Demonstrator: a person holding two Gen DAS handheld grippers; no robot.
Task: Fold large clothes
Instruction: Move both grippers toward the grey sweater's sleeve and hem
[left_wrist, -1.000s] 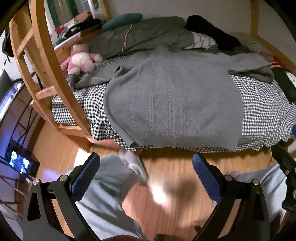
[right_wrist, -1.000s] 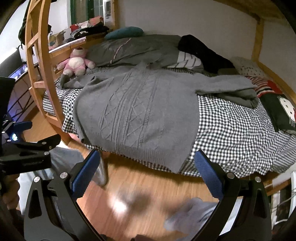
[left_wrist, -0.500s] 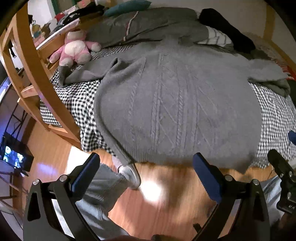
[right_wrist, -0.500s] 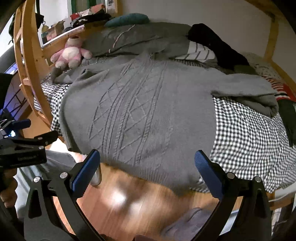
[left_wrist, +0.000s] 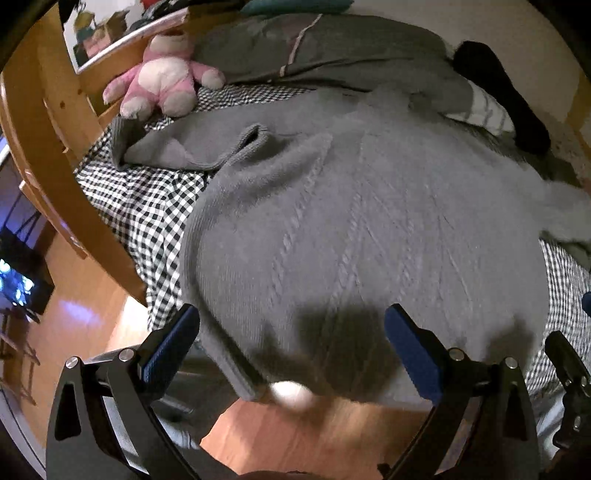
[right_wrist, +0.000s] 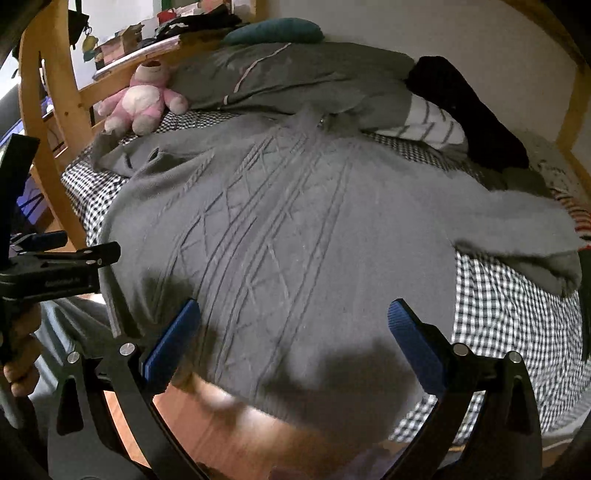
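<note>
A large grey cable-knit sweater (left_wrist: 369, 236) lies spread flat on the checkered bed, hem hanging over the near edge; it also shows in the right wrist view (right_wrist: 295, 240). One sleeve (left_wrist: 192, 147) lies crumpled at the left, the other sleeve (right_wrist: 524, 236) reaches right. My left gripper (left_wrist: 291, 343) is open and empty, hovering over the hem near its left corner. My right gripper (right_wrist: 291, 339) is open and empty, over the hem further right. The left gripper shows from the side in the right wrist view (right_wrist: 62, 266).
A black-and-white checkered sheet (right_wrist: 517, 314) covers the bed. A pink plush toy (left_wrist: 162, 81) sits at the head, beside a grey duvet (right_wrist: 295, 77) and black clothing (right_wrist: 472, 110). A wooden ladder frame (left_wrist: 48, 147) stands at the left. Wooden floor (left_wrist: 314, 435) lies below.
Both grippers have moved forward from over the floor to over the sweater's hem. Both stayed open. The sweater has not moved.
</note>
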